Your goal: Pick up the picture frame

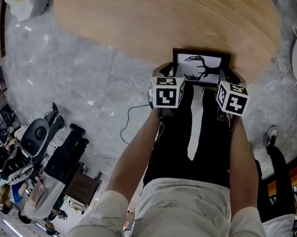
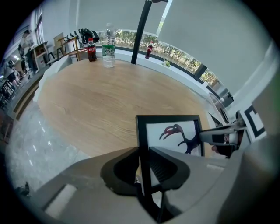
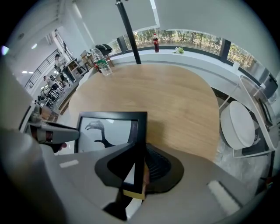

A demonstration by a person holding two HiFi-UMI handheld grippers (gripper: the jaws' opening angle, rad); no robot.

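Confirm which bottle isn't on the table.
The red bottle on the window ledge; the cola bottle and clear water bottle stand on the wooden table.

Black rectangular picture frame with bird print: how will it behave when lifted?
Probably stiff: the black picture frame looks straight between the left gripper and right gripper. Its thin, smooth rails might slip or pivot. Slim, so likely light.

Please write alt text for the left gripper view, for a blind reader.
The left gripper clamps the left edge of a black picture frame with a bird drawing, at the near edge of a wooden table. The right gripper is at the frame's opposite side; a water bottle and a cola bottle stand far back.
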